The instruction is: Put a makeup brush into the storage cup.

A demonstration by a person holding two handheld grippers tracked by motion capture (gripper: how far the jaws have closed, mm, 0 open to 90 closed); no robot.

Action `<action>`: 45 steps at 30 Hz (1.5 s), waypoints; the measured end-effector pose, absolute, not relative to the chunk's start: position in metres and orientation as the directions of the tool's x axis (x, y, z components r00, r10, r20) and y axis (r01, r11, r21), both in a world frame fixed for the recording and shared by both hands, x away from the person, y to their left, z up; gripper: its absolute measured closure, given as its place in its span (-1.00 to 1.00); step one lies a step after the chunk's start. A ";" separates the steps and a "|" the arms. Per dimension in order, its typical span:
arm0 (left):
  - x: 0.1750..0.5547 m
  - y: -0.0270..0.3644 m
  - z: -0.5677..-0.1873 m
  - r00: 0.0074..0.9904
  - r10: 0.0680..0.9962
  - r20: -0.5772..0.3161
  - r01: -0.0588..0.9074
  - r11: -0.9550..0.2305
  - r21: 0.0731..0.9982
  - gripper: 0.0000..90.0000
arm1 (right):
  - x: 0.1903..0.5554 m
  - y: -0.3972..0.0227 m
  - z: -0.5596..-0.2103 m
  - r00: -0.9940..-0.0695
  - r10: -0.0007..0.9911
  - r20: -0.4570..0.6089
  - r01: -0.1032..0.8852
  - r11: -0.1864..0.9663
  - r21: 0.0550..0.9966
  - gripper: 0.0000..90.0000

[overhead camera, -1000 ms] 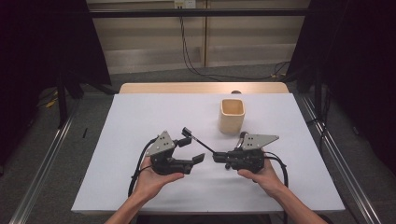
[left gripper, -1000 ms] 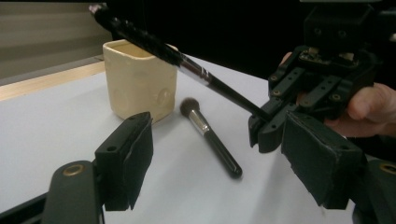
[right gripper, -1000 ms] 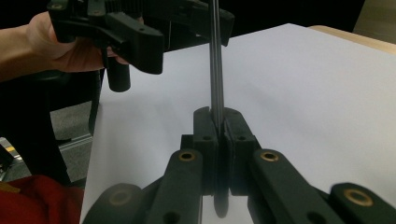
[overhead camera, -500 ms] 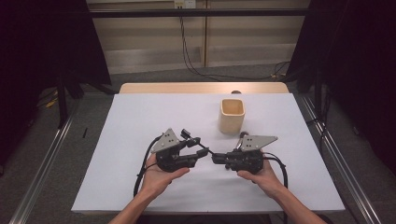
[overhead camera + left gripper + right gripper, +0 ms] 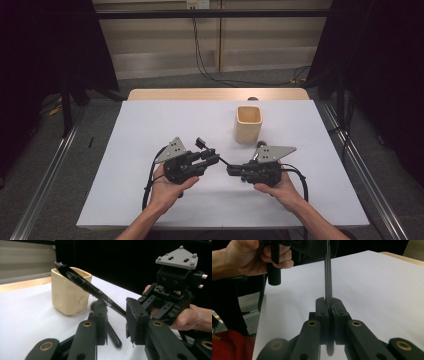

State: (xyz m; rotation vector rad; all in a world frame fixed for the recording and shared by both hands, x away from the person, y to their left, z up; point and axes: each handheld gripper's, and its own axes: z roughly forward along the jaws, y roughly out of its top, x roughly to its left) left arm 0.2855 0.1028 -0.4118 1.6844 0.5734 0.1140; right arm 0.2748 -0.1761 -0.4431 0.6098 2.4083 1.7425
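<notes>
High view: both grippers low over the white table (image 5: 150,130), near its front edge. The right gripper (image 5: 231,170) has a thin black pen (image 5: 223,162) pinched by one end; the left gripper (image 5: 214,157) meets it from the other side. The beige cup (image 5: 247,124) stands just behind them, upright.

Left gripper view: the left gripper's jaws have just been closing, with the pen (image 5: 85,285) running between them; there is still a gap at the right pad, so we don't call it gripped. The pen's tip sits in front of the cup's (image 5: 68,293) rim.

Right gripper view: jaws fully closed on the pen (image 5: 328,277), which stands straight out from the pads.

We should hold the right still, seat the left square on the shaft, and only then release the right.
</notes>
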 end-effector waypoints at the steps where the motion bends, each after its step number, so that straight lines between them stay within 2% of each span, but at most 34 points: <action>1: 0.285 0.103 -0.412 0.869 0.429 -0.246 0.308 -0.081 0.948 0.61 | 0.275 -0.176 -0.443 -0.914 0.380 0.145 0.256 0.261 0.931 0.92; 13: 0.288 0.104 -0.411 0.864 0.386 -0.323 0.367 -0.043 0.929 0.73 | 0.276 -0.170 -0.448 -0.922 0.368 0.117 0.237 0.301 0.924 0.92; 21: 0.286 0.104 -0.408 0.864 0.378 -0.332 0.373 -0.038 0.927 0.80 | 0.276 -0.167 -0.449 -0.925 0.364 0.113 0.232 0.304 0.924 0.91; 25: 0.285 0.101 -0.405 0.867 0.344 -0.361 0.394 -0.031 0.918 0.88 | 0.276 -0.165 -0.450 -0.924 0.368 0.106 0.231 0.317 0.920 0.90; 33: 0.281 0.097 -0.401 0.878 0.336 -0.340 0.373 -0.036 0.927 0.91 | 0.275 -0.162 -0.450 -0.930 0.346 0.129 0.244 0.313 0.918 0.83; 37: 0.281 0.098 -0.400 0.876 0.345 -0.336 0.370 -0.036 0.928 0.91 | 0.275 -0.162 -0.450 -0.929 0.343 0.140 0.251 0.306 0.918 0.67; 40: 0.281 0.098 -0.400 0.879 0.342 -0.332 0.369 -0.044 0.929 0.91 | 0.274 -0.161 -0.449 -0.927 0.340 0.155 0.265 0.305 0.915 0.39; 43: 0.281 0.098 -0.399 0.881 0.337 -0.334 0.370 -0.048 0.928 0.91 | 0.274 -0.161 -0.448 -0.928 0.337 0.160 0.267 0.301 0.916 0.31; 45: 0.281 0.099 -0.399 0.881 0.339 -0.330 0.367 -0.050 0.929 0.91 | 0.273 -0.162 -0.447 -0.927 0.336 0.165 0.270 0.295 0.916 0.14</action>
